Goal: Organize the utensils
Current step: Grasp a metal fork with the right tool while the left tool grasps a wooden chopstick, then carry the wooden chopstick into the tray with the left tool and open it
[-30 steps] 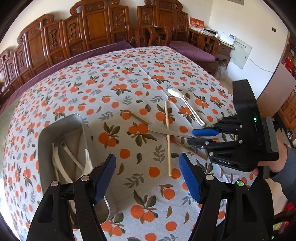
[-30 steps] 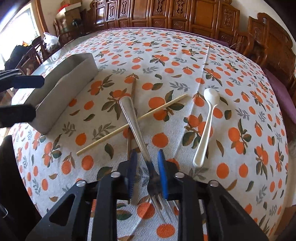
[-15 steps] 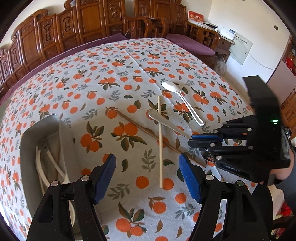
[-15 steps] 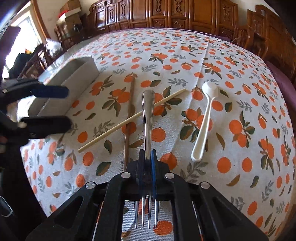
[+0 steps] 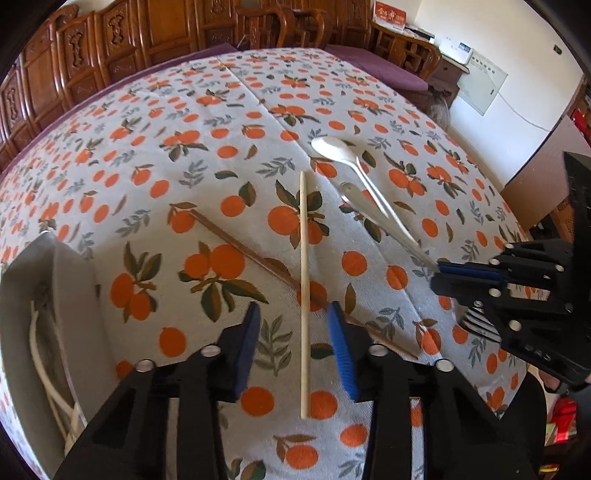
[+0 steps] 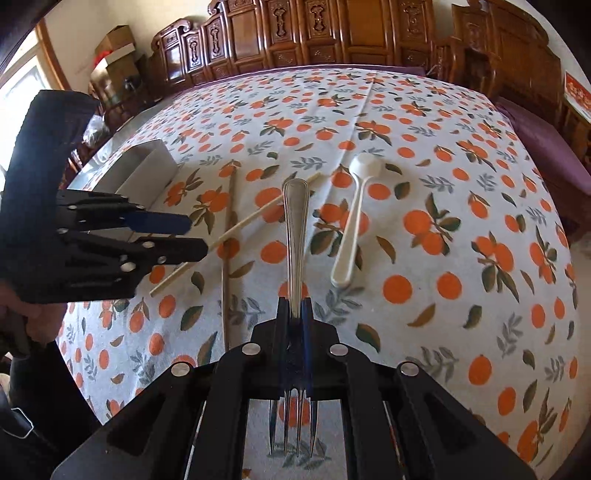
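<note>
Right gripper (image 6: 295, 314): closed on the metal fork (image 6: 295, 236), clamped across the neck; tines pointing back toward the camera, handle reaching forward above the tablecloth; seen from the left wrist view at (image 5: 467, 275).
Left gripper (image 5: 293, 347): open, blue pads either side of the light chopstick without touching it; seen from the right wrist view at (image 6: 181, 234).
Light chopstick (image 5: 303, 291): flat on the cloth, running away from the left camera, crossing over the dark chopstick.
Dark chopstick (image 5: 258, 256): flat on the cloth, diagonal, under the light one.
White plastic spoon (image 6: 351, 218): flat on the cloth just right of the fork handle, bowl at the far end.
Grey tray (image 5: 55, 295): at the left edge of the table, white utensils inside, kind hard to tell; visible also at (image 6: 144, 173).
Tablecloth (image 5: 155, 155): white with oranges and leaves, covering the table.
Background: carved wooden chairs (image 6: 332, 33) along the far side.
</note>
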The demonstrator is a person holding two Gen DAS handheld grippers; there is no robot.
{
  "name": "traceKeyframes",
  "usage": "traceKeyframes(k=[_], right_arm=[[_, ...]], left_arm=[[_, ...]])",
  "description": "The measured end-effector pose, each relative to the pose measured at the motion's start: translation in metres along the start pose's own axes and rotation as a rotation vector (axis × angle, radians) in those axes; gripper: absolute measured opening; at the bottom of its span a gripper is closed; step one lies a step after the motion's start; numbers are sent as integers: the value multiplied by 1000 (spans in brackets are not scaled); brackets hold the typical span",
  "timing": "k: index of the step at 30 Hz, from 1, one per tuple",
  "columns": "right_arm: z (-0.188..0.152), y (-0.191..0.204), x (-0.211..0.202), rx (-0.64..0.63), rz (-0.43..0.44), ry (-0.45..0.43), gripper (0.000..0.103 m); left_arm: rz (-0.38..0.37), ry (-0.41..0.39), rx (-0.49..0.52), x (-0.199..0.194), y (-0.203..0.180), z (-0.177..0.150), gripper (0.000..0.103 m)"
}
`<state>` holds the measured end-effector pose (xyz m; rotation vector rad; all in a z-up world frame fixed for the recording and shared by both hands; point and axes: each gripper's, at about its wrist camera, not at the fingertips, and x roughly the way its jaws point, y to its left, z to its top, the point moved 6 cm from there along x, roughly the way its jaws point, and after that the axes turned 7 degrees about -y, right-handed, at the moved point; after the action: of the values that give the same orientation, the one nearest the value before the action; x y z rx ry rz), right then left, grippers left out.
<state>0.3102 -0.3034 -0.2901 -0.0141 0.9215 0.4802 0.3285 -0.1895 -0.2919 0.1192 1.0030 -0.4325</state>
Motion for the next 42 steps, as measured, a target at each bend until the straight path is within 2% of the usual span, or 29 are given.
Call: traceKeyframes(k=[6, 7, 8, 9, 15, 24, 35, 42], right_arm=[[-4, -2, -8, 25, -5, -8, 8], [-5, -1, -10, 29, -6, -11, 8], [-5, 0, -10, 32, -7, -11, 8], [-5, 1, -12, 34, -8, -11, 8], [-3, 13, -19, 33, -6, -21, 8], [4, 36, -28, 27, -3, -40, 8], [25, 73, -32, -9, 13, -64, 8], [33, 98, -25, -34, 29, -60, 8]], left_arm=[[-7, 19, -27, 12, 3, -3, 19], [-5, 18, -31, 12, 4, -4, 14], [-10, 23, -38, 12, 4, -4, 5], [-20, 31, -50, 12, 5, -5, 4], [-33, 10, -56, -9, 8, -8, 4], [-7, -34, -53, -59, 20, -18, 4], [30, -118, -105, -119, 59, -27, 4], [51, -136, -141, -137, 87, -37, 4]])
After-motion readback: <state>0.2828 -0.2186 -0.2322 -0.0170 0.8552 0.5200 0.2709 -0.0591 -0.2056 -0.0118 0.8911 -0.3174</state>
